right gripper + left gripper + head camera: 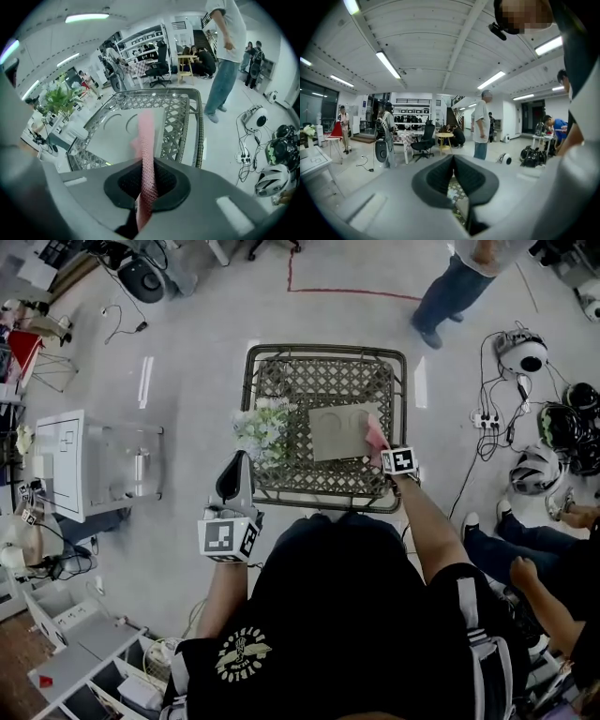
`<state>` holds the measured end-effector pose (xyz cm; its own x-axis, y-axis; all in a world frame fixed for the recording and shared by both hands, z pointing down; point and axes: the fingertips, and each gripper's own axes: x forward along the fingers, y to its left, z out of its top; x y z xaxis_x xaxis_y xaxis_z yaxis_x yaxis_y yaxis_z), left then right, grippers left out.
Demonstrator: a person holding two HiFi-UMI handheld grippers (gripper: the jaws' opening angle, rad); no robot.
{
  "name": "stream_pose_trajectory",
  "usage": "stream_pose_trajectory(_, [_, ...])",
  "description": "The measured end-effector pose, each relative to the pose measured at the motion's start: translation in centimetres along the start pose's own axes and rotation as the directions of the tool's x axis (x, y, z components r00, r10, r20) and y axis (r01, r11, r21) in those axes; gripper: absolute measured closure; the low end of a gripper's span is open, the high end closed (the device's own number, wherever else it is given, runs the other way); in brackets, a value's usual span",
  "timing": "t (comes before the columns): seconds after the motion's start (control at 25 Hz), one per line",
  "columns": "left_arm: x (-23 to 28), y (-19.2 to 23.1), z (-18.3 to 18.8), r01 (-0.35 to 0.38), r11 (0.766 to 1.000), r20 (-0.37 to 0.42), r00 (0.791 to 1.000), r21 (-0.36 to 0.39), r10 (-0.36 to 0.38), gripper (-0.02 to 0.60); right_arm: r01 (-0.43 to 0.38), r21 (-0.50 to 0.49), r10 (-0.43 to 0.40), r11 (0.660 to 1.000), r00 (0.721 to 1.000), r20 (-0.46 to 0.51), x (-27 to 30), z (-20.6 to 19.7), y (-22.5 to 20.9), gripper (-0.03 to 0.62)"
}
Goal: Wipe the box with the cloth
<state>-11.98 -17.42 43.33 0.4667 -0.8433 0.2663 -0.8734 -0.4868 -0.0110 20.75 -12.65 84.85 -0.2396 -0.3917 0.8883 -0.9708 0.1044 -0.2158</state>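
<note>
A flat grey box [339, 430] with two faint circles on its lid lies on the lattice-top table [281, 381]; in the right gripper view the box [123, 136] fills the space ahead of the jaws. My right gripper [383, 452] is shut on a pink cloth [377, 437] at the box's right edge. The cloth [145, 140] stands as a narrow vertical fold pinched between the pads. My left gripper [238, 461] hovers over the table's near left corner, away from the box. Its jaws [453, 160] are shut with nothing between them and point out into the room.
A bunch of pale flowers [262, 430] lies on the table left of the box. A white cabinet [67, 465] stands to the left. A person [457, 282] stands beyond the table. Helmets [534, 470], cables and a power strip [486, 418] litter the floor on the right.
</note>
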Motion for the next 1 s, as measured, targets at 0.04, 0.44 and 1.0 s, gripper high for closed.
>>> stream_pose_trajectory(0.04, [0.1,-0.3,0.1,0.006,1.0,0.002,1.0,0.006,-0.006,0.581,-0.012,0.009,0.012,1.0,0.999,0.031,-0.5,0.2,0.1,0.577])
stream_pose_trajectory(0.44, [1.1,-0.8,2.6,0.009,0.999,0.072,0.997,0.032,-0.011,0.581,-0.117,0.027,0.101,0.993,0.938,0.332,-9.4,4.3,1.4,0.577])
stream_pose_trajectory(1.0, [2.3,-2.9,5.5,0.044,0.998,0.137,0.989,0.042,-0.049,0.581,-0.074,-0.15,0.161,0.986,0.663,0.731,-31.7,12.5,5.1,0.577])
